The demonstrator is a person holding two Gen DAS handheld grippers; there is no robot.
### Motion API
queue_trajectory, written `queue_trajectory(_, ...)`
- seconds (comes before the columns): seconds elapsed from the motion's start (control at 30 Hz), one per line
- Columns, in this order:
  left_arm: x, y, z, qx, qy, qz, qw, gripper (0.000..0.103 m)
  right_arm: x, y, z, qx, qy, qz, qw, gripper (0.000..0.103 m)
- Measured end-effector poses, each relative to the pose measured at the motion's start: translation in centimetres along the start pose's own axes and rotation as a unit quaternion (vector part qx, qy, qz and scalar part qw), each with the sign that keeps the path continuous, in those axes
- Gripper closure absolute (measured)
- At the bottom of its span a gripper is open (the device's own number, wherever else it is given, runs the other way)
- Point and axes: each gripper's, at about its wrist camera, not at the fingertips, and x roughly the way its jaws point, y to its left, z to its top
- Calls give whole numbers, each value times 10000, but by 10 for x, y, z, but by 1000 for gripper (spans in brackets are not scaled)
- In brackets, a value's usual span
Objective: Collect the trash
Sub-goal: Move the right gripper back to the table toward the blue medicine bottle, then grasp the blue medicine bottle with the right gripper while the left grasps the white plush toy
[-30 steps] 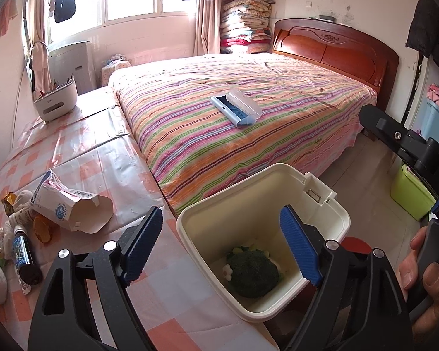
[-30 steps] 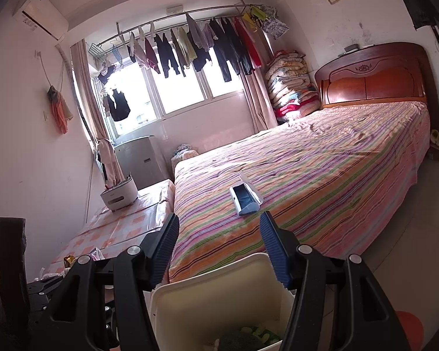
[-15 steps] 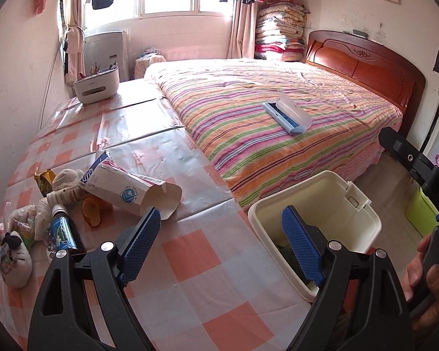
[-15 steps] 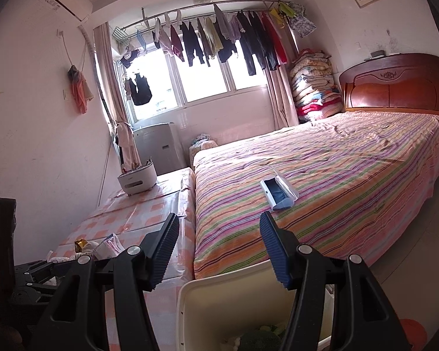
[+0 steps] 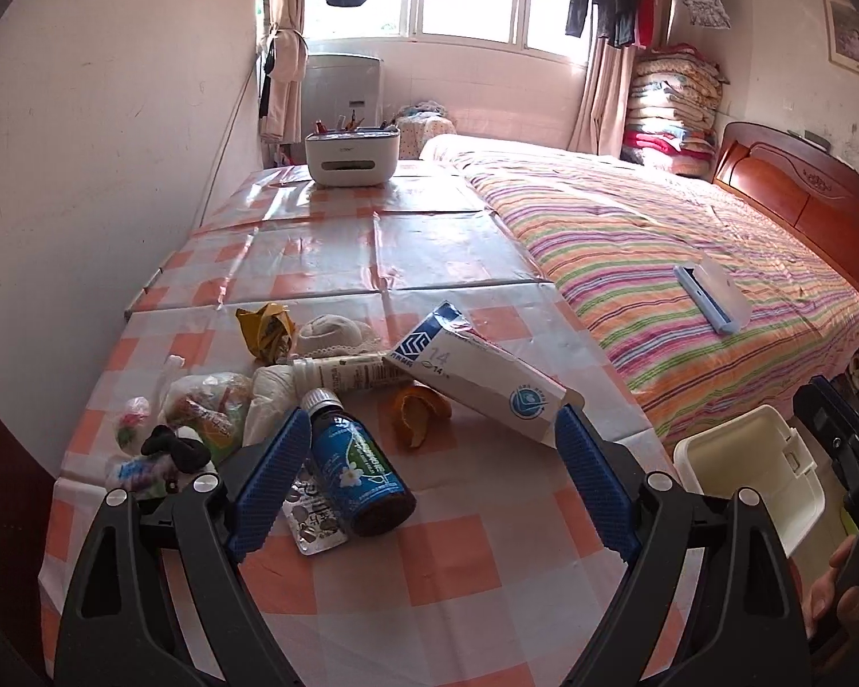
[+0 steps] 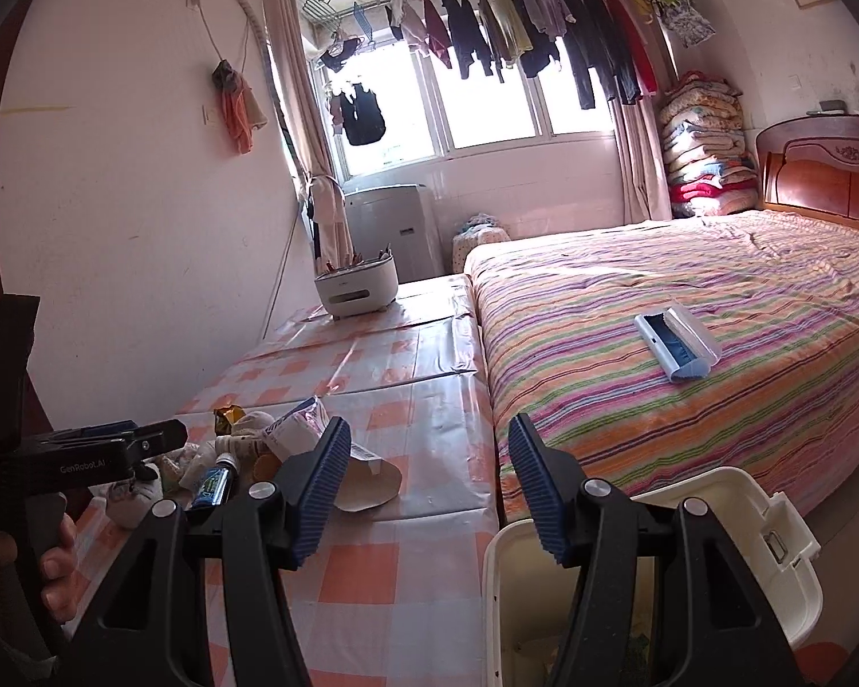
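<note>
A pile of trash lies on the checked tablecloth [image 5: 464, 549]: a dark blue bottle [image 5: 361, 475], an opened paper carton [image 5: 475, 383], an orange peel [image 5: 415, 415], a blister pack [image 5: 315, 521], a yellow wrapper [image 5: 266, 329] and a bag of sweets [image 5: 206, 406]. My left gripper [image 5: 429, 446] is open just in front of the bottle and the carton, touching nothing. The cream bin [image 6: 773, 544] stands beside the table's right edge. My right gripper [image 6: 429, 446] hangs open above the bin's rim, with nothing between its fingers. The same bin [image 5: 756, 469] shows at the right of the left wrist view.
A striped bed [image 5: 687, 263] adjoins the table's right side, with a blue and white case [image 5: 710, 297] on it. A white organiser box [image 5: 352, 157] sits at the table's far end. The wall runs along the table's left. A person's hand [image 6: 57, 561] holds the left gripper's handle.
The left gripper has swung left from over the bin to the trash pile. The right gripper has turned left as well, bringing the table into its view. Neither pair of jaws has visibly changed.
</note>
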Motion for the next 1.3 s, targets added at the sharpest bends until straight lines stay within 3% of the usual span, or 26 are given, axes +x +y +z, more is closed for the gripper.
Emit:
queue_trajectory(0.33, -15, 96, 1, -439, -2, 940, 9946, 17, 50, 70, -8, -540, 748, 1050, 9902, 47)
queue_trajectory(0.47, -9, 127, -6, -608, 180, 1195, 9908, 17, 74, 103, -11, -901, 1124, 1428, 9792, 47)
queue_trajectory(0.67, 2, 161, -18, -933, 519, 1274, 9861, 17, 116, 147, -22, -1166, 1857, 1907, 9568, 47)
queue_trajectory(0.9, 16, 175, -27, -1085, 828, 1283, 9823, 17, 164, 179, -36, -1306, 2553, 2029, 9363, 47)
queue_trajectory(1.3, 53, 180, -37, -1194, 1362, 1182, 9763, 17, 217, 184, -57, -1314, 3213, 1864, 9191, 50)
